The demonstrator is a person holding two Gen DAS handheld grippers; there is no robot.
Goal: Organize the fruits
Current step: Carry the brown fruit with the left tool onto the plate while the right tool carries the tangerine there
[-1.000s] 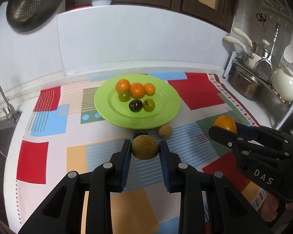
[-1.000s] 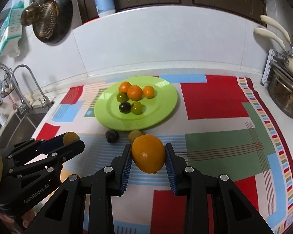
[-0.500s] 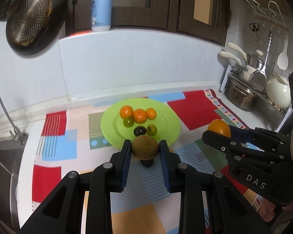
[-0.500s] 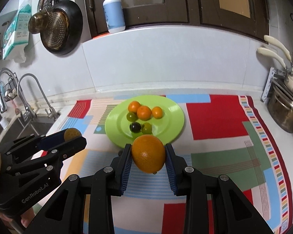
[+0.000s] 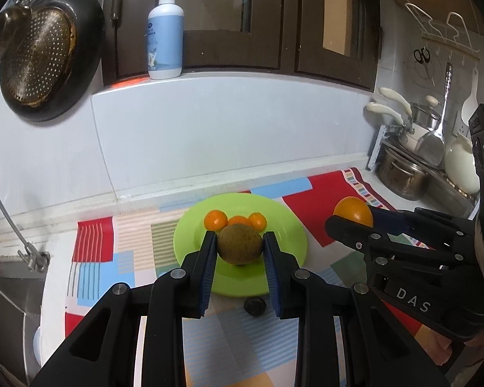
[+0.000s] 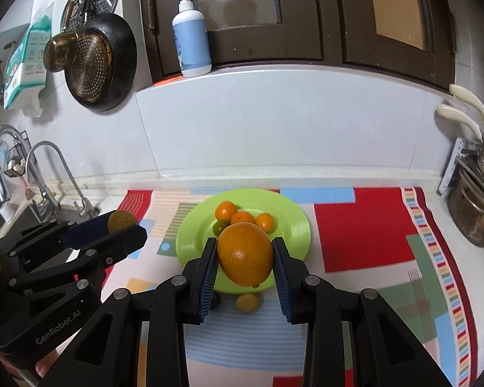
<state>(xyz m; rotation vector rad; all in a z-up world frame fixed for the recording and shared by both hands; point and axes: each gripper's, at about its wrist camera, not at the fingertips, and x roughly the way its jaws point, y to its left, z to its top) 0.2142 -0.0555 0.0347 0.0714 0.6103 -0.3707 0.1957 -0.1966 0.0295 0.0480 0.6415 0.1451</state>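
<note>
At lower centre of the left wrist view, the left gripper [image 5: 240, 247] clamps a brownish-green fruit [image 5: 239, 244] between its blue pads [image 5: 209, 261], jaws narrowed to the fruit's width. The fruit is nearly round, its slightly longer axis lying across the frame from pad to pad.

In the right wrist view the right gripper [image 6: 245, 259] pinches an orange [image 6: 245, 253] the same way, at lower centre. The orange's long axis tilts from upper left to lower right, its stem end facing the camera.

Both fruits hang above the near edge of a green plate [image 6: 293, 225] on a patterned mat [image 6: 371, 235]. The plate holds small oranges [image 6: 226, 210]. A dark fruit [image 5: 255, 306] and a small yellow fruit [image 6: 248, 302] lie on the mat just beside the plate's near rim.
</note>
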